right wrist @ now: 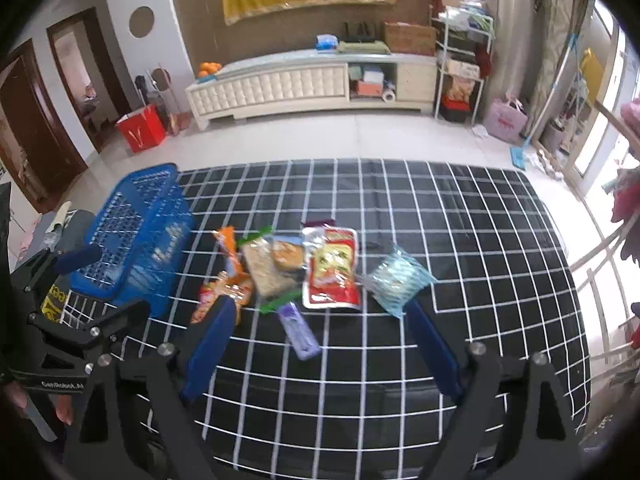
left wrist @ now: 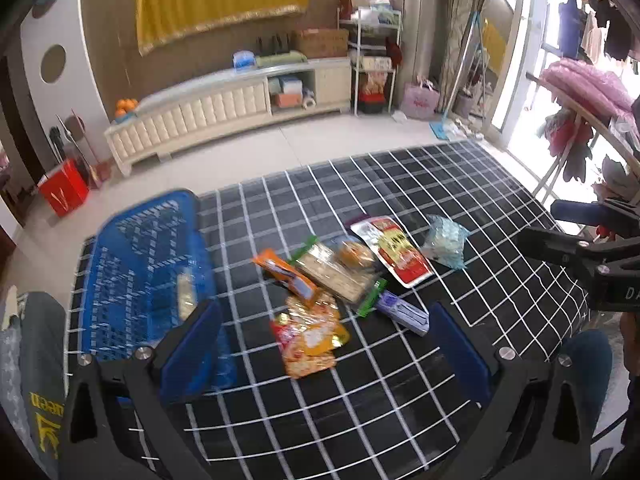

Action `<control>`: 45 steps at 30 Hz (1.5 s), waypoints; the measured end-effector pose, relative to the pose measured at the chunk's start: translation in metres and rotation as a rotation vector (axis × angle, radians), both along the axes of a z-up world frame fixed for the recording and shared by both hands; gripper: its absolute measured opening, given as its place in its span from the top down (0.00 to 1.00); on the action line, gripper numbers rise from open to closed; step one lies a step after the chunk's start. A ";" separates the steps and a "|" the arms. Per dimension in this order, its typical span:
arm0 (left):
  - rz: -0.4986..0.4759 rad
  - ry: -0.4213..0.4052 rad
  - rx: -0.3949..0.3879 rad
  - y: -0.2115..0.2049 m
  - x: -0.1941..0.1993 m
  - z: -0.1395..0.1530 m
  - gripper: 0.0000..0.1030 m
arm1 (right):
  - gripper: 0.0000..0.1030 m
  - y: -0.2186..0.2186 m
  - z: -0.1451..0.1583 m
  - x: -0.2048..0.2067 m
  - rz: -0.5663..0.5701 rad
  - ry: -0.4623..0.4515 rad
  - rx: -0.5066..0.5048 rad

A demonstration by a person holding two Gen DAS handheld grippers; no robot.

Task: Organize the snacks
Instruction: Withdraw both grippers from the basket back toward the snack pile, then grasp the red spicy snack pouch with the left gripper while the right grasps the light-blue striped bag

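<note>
Blue basket (left wrist: 144,272) at left edge of black grid cloth (left wrist: 400,400), motion-blurred; contents hard to make out (one pale packet, possibly). Snack packets heaped mid-cloth beside basket: orange pouch (left wrist: 312,336) partly hidden behind left gripper (left wrist: 320,344) finger in right view; print unreadable. Purple packet (right wrist: 299,332) long axis toward camera; red-yellow packet (right wrist: 330,268) lengthwise away. Both left gripper and right gripper (right wrist: 316,344) spread wide, empty, above cloth.

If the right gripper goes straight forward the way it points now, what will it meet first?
Probably the purple packet: it lies nearest, centred between the open jaws of the right gripper, which hold nothing. Beyond it lies the red pouch. Depth is hard to judge in this fisheye view, so it may reach the checked cloth first.
</note>
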State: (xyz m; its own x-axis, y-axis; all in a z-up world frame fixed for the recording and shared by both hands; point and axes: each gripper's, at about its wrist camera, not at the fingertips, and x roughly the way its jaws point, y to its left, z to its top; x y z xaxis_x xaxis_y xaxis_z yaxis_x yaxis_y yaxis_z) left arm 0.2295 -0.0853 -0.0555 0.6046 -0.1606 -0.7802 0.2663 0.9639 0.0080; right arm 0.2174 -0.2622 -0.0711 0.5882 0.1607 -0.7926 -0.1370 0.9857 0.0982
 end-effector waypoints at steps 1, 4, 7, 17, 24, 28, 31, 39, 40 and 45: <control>-0.001 0.011 0.004 -0.006 0.004 -0.006 0.00 | 0.11 -0.004 -0.004 0.002 -0.005 0.007 -0.001; 0.006 0.043 -0.002 -0.018 0.015 -0.017 0.00 | 0.10 -0.022 -0.019 0.015 -0.036 0.037 0.001; -0.009 0.104 -0.022 -0.030 0.029 -0.030 0.00 | 0.09 -0.038 -0.032 0.028 -0.070 0.068 0.019; -0.001 0.208 -0.027 -0.063 0.082 -0.073 0.00 | 0.01 -0.080 -0.091 0.090 -0.198 0.258 0.152; 0.009 0.250 -0.030 -0.073 0.121 -0.098 0.00 | 0.01 -0.082 -0.124 0.133 -0.273 0.338 0.153; 0.024 0.259 -0.005 -0.076 0.139 -0.111 0.00 | 0.01 -0.084 -0.149 0.149 -0.321 0.416 0.194; 0.041 0.268 -0.001 -0.074 0.148 -0.120 0.00 | 0.01 -0.084 -0.162 0.154 -0.335 0.442 0.184; 0.085 0.319 -0.034 -0.064 0.157 -0.131 0.00 | 0.33 -0.090 -0.164 0.144 -0.278 0.418 0.152; 0.090 0.316 -0.033 -0.064 0.156 -0.130 0.00 | 0.33 -0.094 -0.162 0.140 -0.277 0.399 0.157; 0.090 0.312 -0.018 -0.073 0.151 -0.122 0.00 | 0.35 -0.120 -0.150 0.113 -0.273 0.302 0.149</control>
State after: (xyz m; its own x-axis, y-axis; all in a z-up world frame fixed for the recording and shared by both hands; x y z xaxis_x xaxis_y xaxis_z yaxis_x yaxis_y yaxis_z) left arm 0.3810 -0.1578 -0.1775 0.3494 -0.1329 -0.9275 0.1673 0.9828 -0.0778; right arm 0.3305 -0.3821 -0.2215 0.3699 0.1569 -0.9157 0.1837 0.9538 0.2376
